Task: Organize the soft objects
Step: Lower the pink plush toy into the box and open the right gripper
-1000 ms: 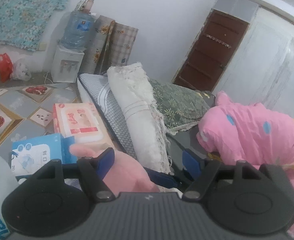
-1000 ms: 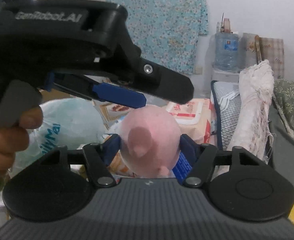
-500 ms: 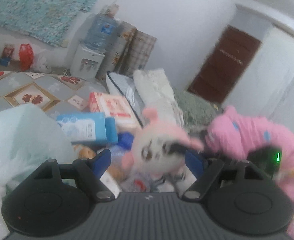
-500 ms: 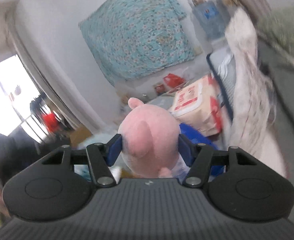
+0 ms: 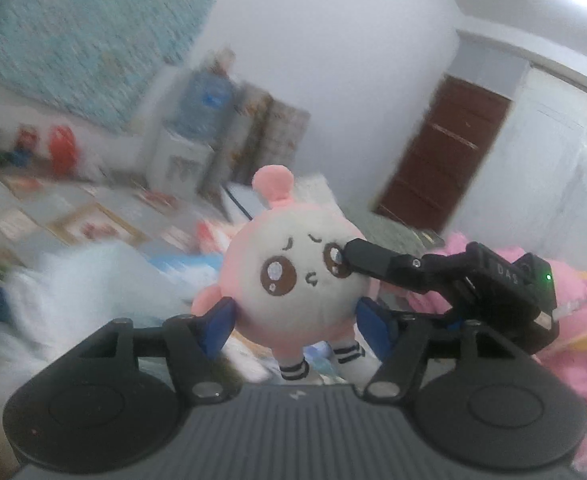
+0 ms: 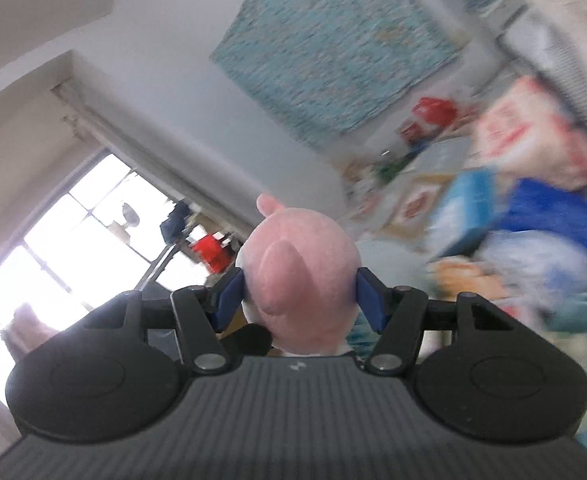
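Observation:
A small round pink plush toy (image 5: 293,276) with a white face, brown eyes and striped socks hangs in the air. My right gripper (image 6: 299,296) is shut on it, its blue pads pressing both sides; I see the toy's pink back (image 6: 301,276) there. In the left wrist view the right gripper's black finger (image 5: 377,260) lies across the toy's face. My left gripper (image 5: 297,322) is open, its blue pads either side of the toy, and I cannot tell if they touch it. A big pink plush (image 5: 573,312) lies at the right.
A mattress with a rolled white blanket (image 5: 321,188) lies behind the toy. Boxes, a white plastic bag (image 5: 73,292) and a blue bag (image 6: 553,216) litter the tiled floor. A water dispenser (image 5: 197,128) stands by the wall, a brown door (image 5: 441,156) far right.
The right gripper has lifted the pink toy and tilted, and now faces the window. The left gripper has turned to face the toy's front, which now sits between its open pads.

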`<action>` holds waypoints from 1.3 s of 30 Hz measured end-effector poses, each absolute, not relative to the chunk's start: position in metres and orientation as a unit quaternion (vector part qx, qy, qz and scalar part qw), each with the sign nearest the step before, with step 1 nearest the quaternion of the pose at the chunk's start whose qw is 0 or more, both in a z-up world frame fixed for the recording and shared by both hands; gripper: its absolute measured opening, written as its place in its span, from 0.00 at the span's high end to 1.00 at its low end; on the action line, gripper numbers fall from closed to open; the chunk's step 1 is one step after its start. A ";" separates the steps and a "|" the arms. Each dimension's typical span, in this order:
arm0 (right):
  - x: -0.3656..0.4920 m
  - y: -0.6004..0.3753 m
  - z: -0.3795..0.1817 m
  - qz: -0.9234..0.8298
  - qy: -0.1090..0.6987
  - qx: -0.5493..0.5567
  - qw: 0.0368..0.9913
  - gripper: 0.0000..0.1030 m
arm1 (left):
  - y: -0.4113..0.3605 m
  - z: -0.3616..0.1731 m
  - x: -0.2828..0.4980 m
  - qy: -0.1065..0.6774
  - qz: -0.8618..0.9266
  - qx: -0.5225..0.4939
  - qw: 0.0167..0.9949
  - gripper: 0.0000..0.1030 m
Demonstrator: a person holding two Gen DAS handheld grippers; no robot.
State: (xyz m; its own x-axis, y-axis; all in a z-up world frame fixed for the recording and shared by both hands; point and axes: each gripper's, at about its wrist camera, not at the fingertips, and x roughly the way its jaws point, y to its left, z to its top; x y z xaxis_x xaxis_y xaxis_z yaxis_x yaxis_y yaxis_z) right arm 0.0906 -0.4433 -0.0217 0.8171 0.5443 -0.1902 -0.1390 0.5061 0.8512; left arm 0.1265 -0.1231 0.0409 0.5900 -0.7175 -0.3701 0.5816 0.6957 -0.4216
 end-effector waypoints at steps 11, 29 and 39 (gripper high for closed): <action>0.245 -0.285 0.024 0.307 0.309 0.432 0.790 0.41 | 0.013 0.095 0.172 0.288 -0.193 -0.134 0.928 0.34; 0.430 -0.136 -0.021 0.242 0.420 0.393 0.781 0.27 | 0.108 0.024 0.338 0.449 -0.073 -0.164 0.875 0.34; 0.424 -0.181 -0.010 0.237 0.382 0.382 0.808 0.26 | 0.105 -0.012 0.352 0.490 -0.059 -0.150 0.856 0.36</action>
State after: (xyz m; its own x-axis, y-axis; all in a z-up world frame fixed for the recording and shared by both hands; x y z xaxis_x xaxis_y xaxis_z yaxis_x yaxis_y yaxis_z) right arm 0.4244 -0.1814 -0.0103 0.5960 0.6742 -0.4363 -0.0906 0.5963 0.7976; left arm 0.3516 0.1053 -0.0118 0.5118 -0.2486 -0.8223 -0.0459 0.9479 -0.3151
